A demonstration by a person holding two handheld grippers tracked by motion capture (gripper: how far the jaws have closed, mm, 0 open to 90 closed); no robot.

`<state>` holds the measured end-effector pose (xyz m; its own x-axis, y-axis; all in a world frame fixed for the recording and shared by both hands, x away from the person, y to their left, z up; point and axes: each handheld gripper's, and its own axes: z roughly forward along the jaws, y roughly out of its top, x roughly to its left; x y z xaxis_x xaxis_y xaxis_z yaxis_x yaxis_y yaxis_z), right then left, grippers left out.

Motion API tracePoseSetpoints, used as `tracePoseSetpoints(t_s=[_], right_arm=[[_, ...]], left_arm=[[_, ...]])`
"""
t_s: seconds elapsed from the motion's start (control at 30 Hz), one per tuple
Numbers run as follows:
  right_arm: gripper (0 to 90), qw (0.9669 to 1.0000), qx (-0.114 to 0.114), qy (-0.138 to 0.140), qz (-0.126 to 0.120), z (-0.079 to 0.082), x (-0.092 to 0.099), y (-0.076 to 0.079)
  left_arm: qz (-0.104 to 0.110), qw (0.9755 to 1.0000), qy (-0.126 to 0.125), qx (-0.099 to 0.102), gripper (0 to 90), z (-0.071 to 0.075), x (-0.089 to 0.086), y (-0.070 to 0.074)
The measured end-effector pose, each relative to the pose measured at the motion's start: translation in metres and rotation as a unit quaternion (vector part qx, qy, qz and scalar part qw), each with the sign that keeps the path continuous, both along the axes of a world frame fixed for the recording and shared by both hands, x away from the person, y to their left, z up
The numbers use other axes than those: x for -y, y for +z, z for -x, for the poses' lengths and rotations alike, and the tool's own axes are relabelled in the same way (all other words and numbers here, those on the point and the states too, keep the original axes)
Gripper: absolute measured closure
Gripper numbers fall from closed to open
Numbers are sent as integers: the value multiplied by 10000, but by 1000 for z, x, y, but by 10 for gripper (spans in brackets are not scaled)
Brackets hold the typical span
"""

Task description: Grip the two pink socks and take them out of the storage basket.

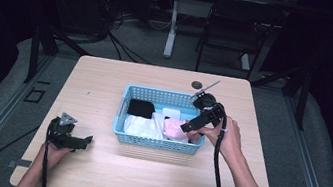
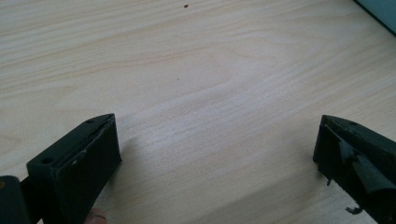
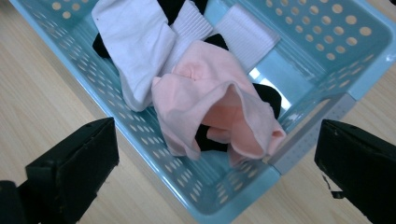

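Note:
A light blue perforated basket (image 1: pixel 156 143) stands at the middle of the wooden table and holds socks: a pink one (image 1: pixel 176 128), white ones (image 1: pixel 141 126) and a black one (image 1: pixel 141 108). In the right gripper view the pink sock (image 3: pixel 210 100) lies crumpled over black and white socks (image 3: pixel 133 44) inside the basket (image 3: pixel 201 196). My right gripper (image 1: pixel 188 126) hovers open over the basket's right front corner, above the pink sock; its jaws (image 3: pixel 217 163) stand wide apart with nothing held. My left gripper (image 1: pixel 87 142) rests open near the table's front left, over bare wood (image 2: pixel 215 154).
A small round hole (image 1: pixel 197 84) sits in the tabletop behind the basket. A chair (image 1: pixel 233 28) and a desk leg (image 1: pixel 171 28) stand beyond the table's far edge. Cables trail from both grippers toward the near edge.

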<state>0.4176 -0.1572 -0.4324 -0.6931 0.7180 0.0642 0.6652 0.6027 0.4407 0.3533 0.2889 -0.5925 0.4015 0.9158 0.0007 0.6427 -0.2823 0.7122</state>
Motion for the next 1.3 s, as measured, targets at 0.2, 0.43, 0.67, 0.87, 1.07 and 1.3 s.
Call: tracePoseSetpoints(t_s=[0.2, 0.43, 0.67, 0.87, 1.07, 1.3], right_arm=[[0, 9999, -113, 91, 93, -9, -14, -11], [102, 9993, -301, 75, 224, -16, -22, -27], [281, 9981, -417, 41, 462, -16, -26, -43], [530, 9976, -387, -60, 565, -17, -26, -49], [829, 9977, -334, -21, 584, -15, -26, -47], [860, 9991, -156, -22, 403, -11, -24, -36]], left_arm=[[1, 10000, 0, 0, 5, 0, 0, 0], [0, 10000, -10, -6, 5, 0, 0, 0], [-2, 10000, -18, -24, 5, 0, 0, 0], [1, 10000, -15, -16, 5, 0, 0, 0], [4, 10000, -8, 1, 5, 0, 0, 0], [9, 10000, -28, -24, 5, 0, 0, 0]])
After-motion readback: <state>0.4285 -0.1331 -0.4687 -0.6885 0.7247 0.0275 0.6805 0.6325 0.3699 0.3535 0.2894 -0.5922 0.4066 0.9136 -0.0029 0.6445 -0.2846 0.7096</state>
